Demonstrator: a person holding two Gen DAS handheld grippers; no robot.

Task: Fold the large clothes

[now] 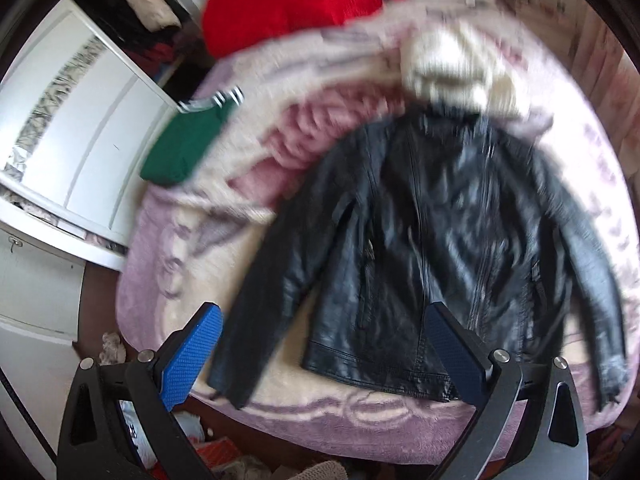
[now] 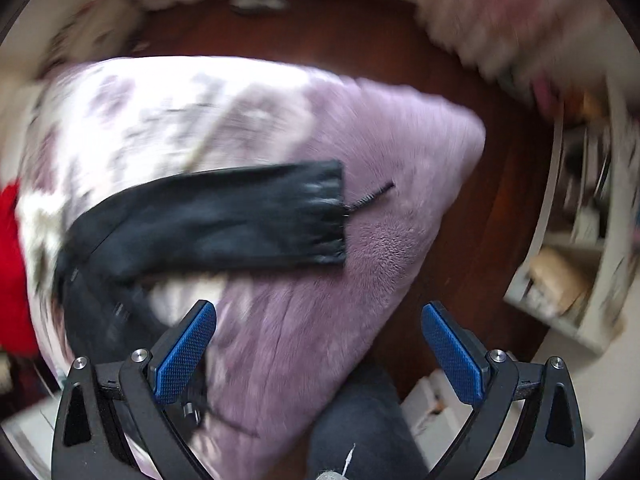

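A black leather jacket (image 1: 436,232) lies flat and front up on a lilac and cream blanket (image 1: 248,364), with both sleeves spread outward. My left gripper (image 1: 324,320) is open above the jacket's hem, nothing between its blue pads. In the right wrist view one black sleeve (image 2: 224,220) stretches across the blanket (image 2: 360,280), its cuff pointing right with a loose thread beside it. My right gripper (image 2: 320,320) hangs open over the blanket near that sleeve, holding nothing. Both views are blurred by motion.
A green garment (image 1: 184,144), a red garment (image 1: 292,0) and a cream knit (image 1: 452,68) lie at the far side of the bed. A white wardrobe (image 1: 80,140) stands left. Dark wood floor (image 2: 500,200) and a white shelf (image 2: 568,280) lie right of the bed corner.
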